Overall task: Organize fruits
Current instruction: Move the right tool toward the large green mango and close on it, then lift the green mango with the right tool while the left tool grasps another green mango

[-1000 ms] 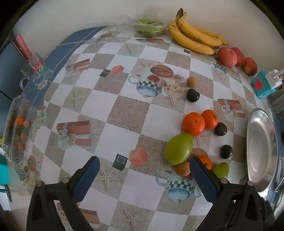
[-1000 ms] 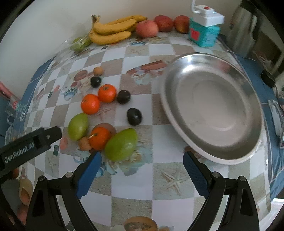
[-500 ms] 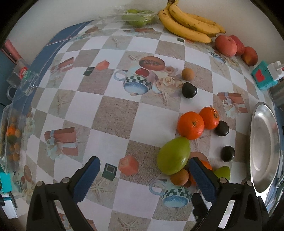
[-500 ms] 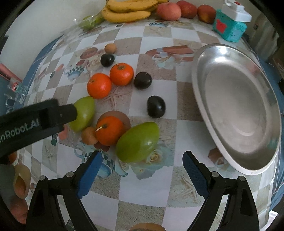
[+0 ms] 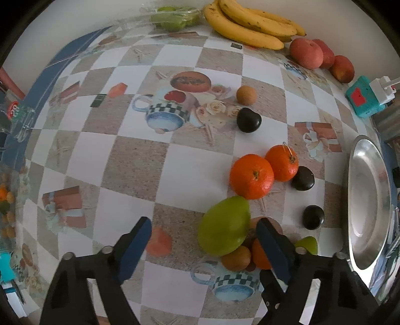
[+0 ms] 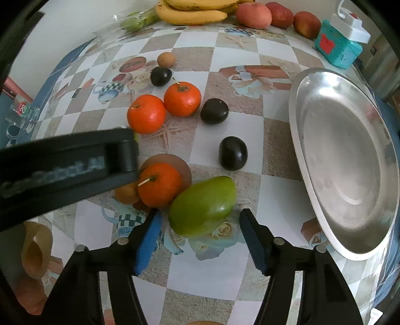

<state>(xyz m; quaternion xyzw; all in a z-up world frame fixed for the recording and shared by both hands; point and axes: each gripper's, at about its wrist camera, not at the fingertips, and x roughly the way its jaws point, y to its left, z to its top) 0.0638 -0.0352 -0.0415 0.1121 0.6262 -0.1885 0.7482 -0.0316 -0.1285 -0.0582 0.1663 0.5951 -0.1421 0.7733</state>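
Note:
Loose fruit lies on a checked tablecloth. In the left wrist view my left gripper [image 5: 202, 225] points down over a green mango [image 5: 225, 225], which lies between its fingers, close to the right one. The jaws are closing and the pads do not press on it. In the right wrist view my right gripper [image 6: 201, 215] straddles a second green mango [image 6: 202, 205]. Its jaws are closing too, with small gaps on both sides. An orange [image 6: 160, 185] and a small brown fruit [image 6: 126, 193] touch that mango's left side. The left gripper's black body [image 6: 62, 162] hides the first mango there.
Two oranges [image 5: 251, 176] and three dark fruits [image 6: 232, 153] lie beyond the mangoes. A steel plate [image 6: 300, 140] stands to the right. Bananas [image 5: 247, 25], red apples [image 5: 306, 53], a teal box [image 5: 362, 98] and a bag of green fruit [image 5: 172, 18] line the back wall.
Both grippers have come down and closer to the mangoes, and both pairs of jaws have narrowed around them. The left gripper's body has moved further into the right wrist view.

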